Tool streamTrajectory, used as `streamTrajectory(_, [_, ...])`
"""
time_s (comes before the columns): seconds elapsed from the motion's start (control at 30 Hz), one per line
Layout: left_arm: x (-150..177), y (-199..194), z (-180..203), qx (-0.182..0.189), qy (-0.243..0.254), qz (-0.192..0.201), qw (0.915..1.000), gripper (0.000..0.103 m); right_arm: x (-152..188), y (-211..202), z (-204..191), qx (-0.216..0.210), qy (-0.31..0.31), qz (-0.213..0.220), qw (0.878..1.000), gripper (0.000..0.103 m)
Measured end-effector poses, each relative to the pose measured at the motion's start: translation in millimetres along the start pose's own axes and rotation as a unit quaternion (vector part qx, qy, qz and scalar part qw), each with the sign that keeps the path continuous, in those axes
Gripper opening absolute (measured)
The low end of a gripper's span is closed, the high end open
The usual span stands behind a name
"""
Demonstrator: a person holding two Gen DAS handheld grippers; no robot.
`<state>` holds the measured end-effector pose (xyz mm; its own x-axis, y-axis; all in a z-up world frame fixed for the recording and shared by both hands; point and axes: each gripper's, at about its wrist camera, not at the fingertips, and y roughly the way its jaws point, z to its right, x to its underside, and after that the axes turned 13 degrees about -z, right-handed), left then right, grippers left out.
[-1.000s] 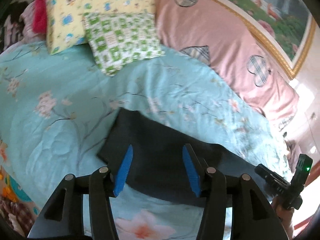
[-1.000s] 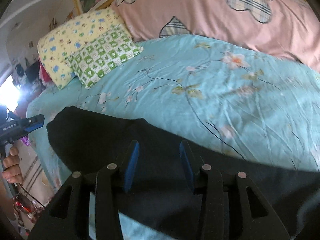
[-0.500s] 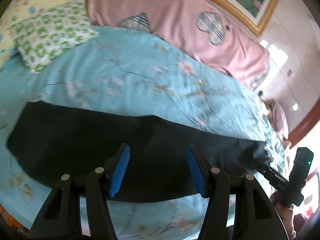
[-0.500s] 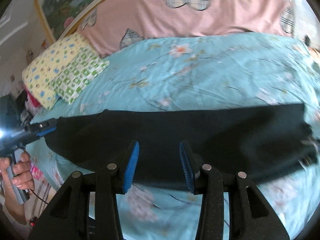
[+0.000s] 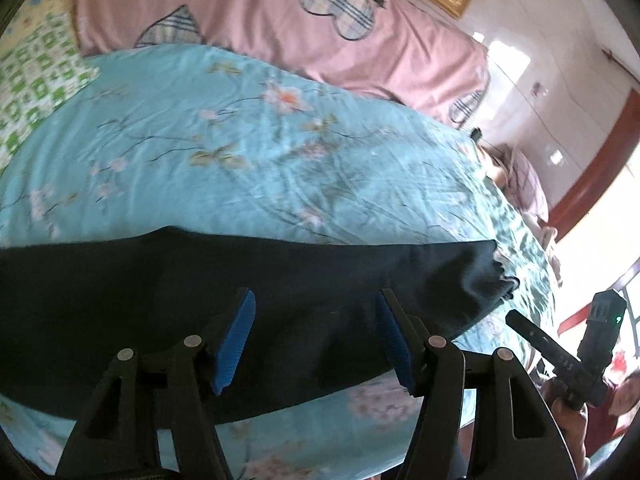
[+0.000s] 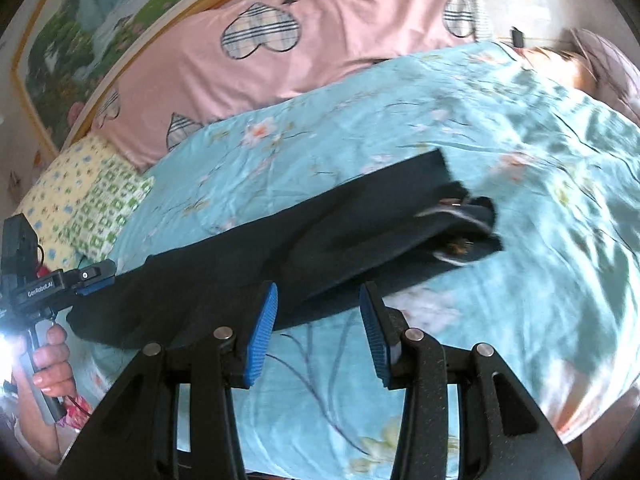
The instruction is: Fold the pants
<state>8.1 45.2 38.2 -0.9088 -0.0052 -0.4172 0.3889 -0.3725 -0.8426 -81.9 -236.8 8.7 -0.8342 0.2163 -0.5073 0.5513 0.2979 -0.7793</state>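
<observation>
Pants (image 5: 200, 300) are laid in a long dark band across the near part of the floral bedspread (image 5: 248, 160), more fully in view than half a second ago.

In the left wrist view, the waistband end is now seen whole at 3 o'clock, puckered, where earlier it ran toward the frame edge. In the right wrist view the pants (image 6: 320, 248) have swung to a diagonal from 9 o'clock up toward 2 o'clock, instead of lying level. The left gripper (image 5: 314, 338) is held with its blue pads apart and nothing between them, above the dark cloth. The right gripper (image 6: 318, 330) is likewise spread and unloaded, over the near hem. Bare bedspread (image 6: 520, 280) is left beyond the far edge, up to the pink pillow (image 5: 280, 20) at 12 o'clock.
</observation>
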Motion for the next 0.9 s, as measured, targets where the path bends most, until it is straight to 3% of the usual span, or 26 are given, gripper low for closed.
streamTrajectory(0.37, [-27,32,61,0.010,0.081,-0.033,0.9961,0.068,2,-6,37,0.002,0.077,0.006,0.997,0.045])
streamTrajectory(0.5, [-41,46,80,0.013,0.110,-0.047,0.9927,0.070,0,-5,49,-0.006,0.103,0.006,0.995,0.053])
streamTrajectory(0.9, [-77,92,126,0.012,0.173,-0.088,0.9810,0.071,-9,13,75,-0.064,0.180,-0.014,0.982,0.059])
